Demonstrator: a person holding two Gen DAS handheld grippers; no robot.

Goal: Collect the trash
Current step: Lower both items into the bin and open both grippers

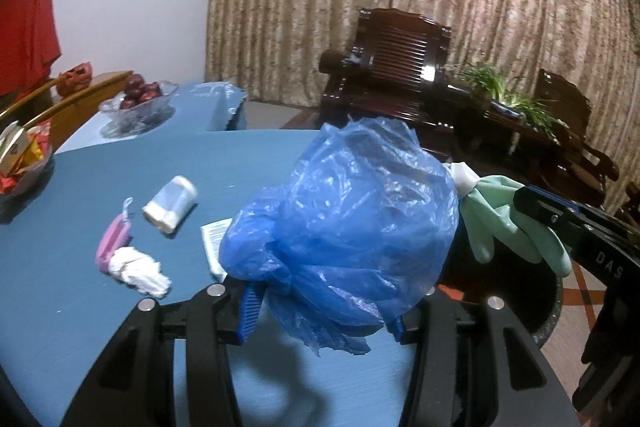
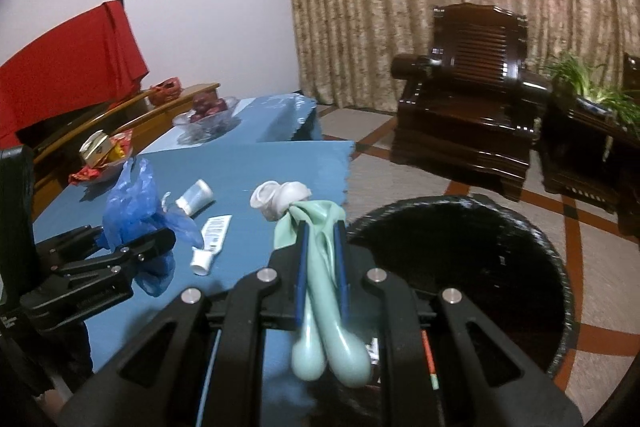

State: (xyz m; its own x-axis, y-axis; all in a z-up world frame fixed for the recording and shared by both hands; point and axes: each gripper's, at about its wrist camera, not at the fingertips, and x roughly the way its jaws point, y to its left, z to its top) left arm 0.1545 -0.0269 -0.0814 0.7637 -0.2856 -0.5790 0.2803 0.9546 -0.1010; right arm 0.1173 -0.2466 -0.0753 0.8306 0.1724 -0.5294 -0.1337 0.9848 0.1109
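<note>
My left gripper point(image 1: 320, 311) is shut on a crumpled blue plastic bag point(image 1: 344, 223) and holds it above the blue table point(image 1: 80, 307); it also shows in the right wrist view point(image 2: 132, 203). My right gripper point(image 2: 322, 251) is shut on a pale green rubber glove point(image 2: 324, 307) with a white cuff, near the table's right edge beside the black trash bin point(image 2: 460, 267). The glove shows in the left wrist view point(image 1: 508, 223). On the table lie a white tube point(image 2: 212, 239), a small plastic bottle point(image 1: 172, 207), a pink item point(image 1: 114, 239) and a crumpled white tissue point(image 1: 138, 269).
A glass bowl of red fruit point(image 1: 138, 99) and a bowl of snack packets point(image 1: 24, 155) stand at the table's far left. A dark wooden armchair point(image 2: 468, 99) and a plant point(image 2: 588, 83) stand beyond the bin on the tiled floor.
</note>
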